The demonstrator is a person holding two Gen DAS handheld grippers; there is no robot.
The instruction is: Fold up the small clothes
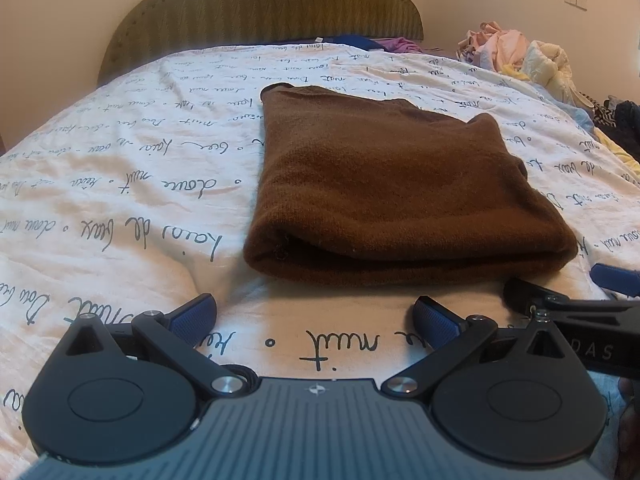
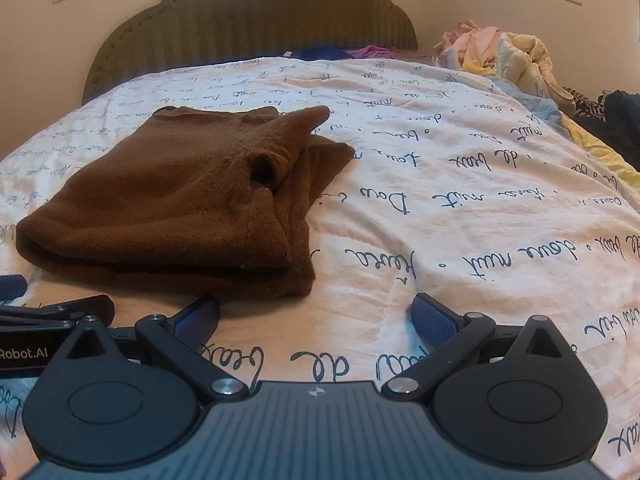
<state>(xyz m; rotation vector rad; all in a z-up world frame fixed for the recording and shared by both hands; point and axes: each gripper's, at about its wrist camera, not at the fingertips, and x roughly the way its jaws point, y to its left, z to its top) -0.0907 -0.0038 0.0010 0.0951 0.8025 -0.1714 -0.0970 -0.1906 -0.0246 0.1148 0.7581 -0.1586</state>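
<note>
A brown knit garment point(image 1: 384, 184) lies folded in a thick rectangle on the white bedspread; it also shows in the right wrist view point(image 2: 180, 200) at the left. My left gripper point(image 1: 316, 314) is open and empty, just in front of the garment's near folded edge. My right gripper point(image 2: 316, 314) is open and empty, in front of the garment's near right corner. The right gripper's fingers point(image 1: 616, 280) show at the right edge of the left wrist view; the left gripper's fingers point(image 2: 12, 286) show at the left edge of the right wrist view.
The bedspread point(image 1: 120, 184) has dark handwriting print. A padded headboard point(image 1: 264, 8) stands at the far end. A heap of pale clothes point(image 1: 516, 52) lies at the far right, with dark clothes point(image 2: 616, 120) beside it. Blue and purple cloth point(image 2: 344, 53) lies by the headboard.
</note>
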